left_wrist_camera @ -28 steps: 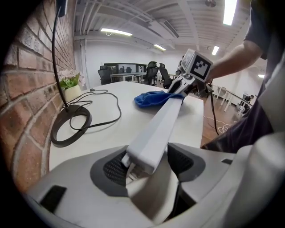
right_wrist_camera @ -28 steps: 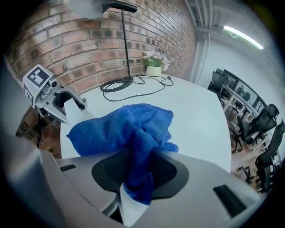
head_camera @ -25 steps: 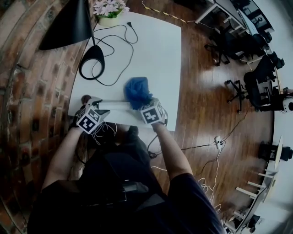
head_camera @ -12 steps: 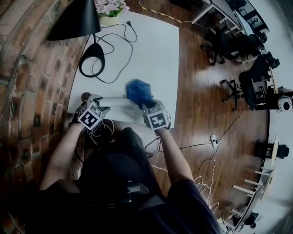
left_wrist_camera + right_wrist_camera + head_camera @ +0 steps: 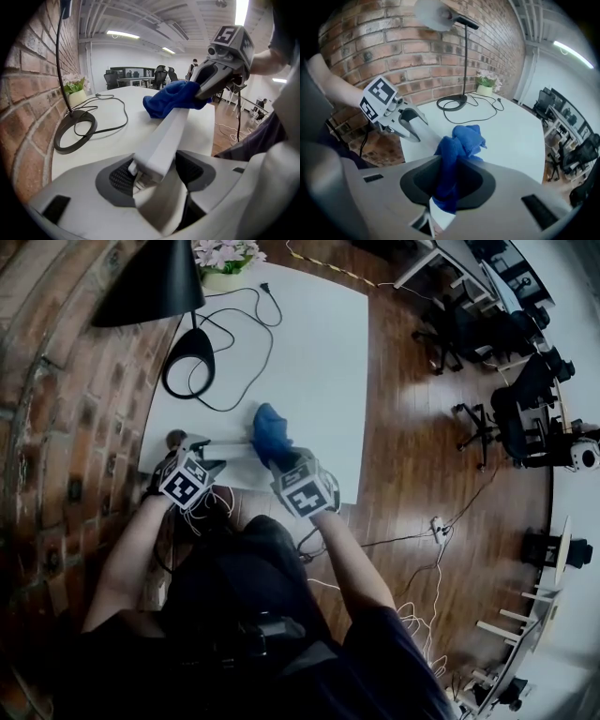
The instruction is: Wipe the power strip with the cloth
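My left gripper (image 5: 157, 174) had its fingers clamped on the near end of the power strip (image 5: 165, 136), pinning it. The right gripper (image 5: 447, 187) had its fingers pinched shut on a bunched tail of the blue cloth (image 5: 460, 138). From the left fingers the strip ran straight out along the near edge of the table (image 5: 309, 362) toward my right hand. The cloth's loose bulk sat on top of its far stretch, and I couldn't see if any strip poked out past it. So it all came down to that long axis. I figured the next stroke had to run lengthwise between the cloth and the left fingers, and the right hand was the one placed for it, with the left busy anchoring.
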`<state>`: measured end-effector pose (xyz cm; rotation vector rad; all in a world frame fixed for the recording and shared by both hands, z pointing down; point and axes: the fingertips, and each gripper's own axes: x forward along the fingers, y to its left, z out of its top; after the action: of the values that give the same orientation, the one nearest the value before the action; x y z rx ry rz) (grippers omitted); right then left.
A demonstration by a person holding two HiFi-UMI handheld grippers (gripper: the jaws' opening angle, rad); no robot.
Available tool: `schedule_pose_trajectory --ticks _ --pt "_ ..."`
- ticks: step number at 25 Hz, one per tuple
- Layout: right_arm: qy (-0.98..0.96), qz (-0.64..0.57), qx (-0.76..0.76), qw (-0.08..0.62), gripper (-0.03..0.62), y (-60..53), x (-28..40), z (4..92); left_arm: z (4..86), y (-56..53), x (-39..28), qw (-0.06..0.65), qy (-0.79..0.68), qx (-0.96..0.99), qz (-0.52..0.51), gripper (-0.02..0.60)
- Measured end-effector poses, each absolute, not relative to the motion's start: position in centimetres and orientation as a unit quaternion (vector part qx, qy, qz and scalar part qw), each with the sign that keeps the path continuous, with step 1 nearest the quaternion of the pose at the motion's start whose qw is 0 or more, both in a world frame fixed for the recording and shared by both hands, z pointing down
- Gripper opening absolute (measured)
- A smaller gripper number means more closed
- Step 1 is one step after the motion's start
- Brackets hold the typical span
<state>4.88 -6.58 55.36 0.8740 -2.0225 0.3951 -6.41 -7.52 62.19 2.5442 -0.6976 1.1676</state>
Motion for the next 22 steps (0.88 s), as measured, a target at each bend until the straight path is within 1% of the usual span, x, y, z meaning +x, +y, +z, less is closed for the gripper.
schedule_pose_trajectory --ticks 3,7,13,18,22 --pt "-0.811 0.149 0.348 0.447 0.063 -7.0 4.4 55.9 62.1 -7.7 -6.5 0.130 -0.241 0.874 0.400 0.269" --pt "-0.809 0.195 0.364 0.418 0.064 -7.5 5.1 55.7 62.3 -7.6 -6.6 0.130 -0.241 0.874 0.400 0.265" --pt "-0.795 0.140 0.400 0.435 0.066 -9.1 5.7 55.7 62.2 -7.8 -6.7 0.131 -0.241 0.875 0.399 0.261" --pt "-0.789 0.152 0.399 0.442 0.066 -8.9 5.4 56.1 62.3 -7.6 -6.6 0.125 -0.237 0.878 0.397 0.256" --pt "-0.778 0.176 0.380 0.468 0.064 -9.1 5.3 56.3 62.2 -7.5 -6.7 0.128 -0.237 0.877 0.398 0.254"
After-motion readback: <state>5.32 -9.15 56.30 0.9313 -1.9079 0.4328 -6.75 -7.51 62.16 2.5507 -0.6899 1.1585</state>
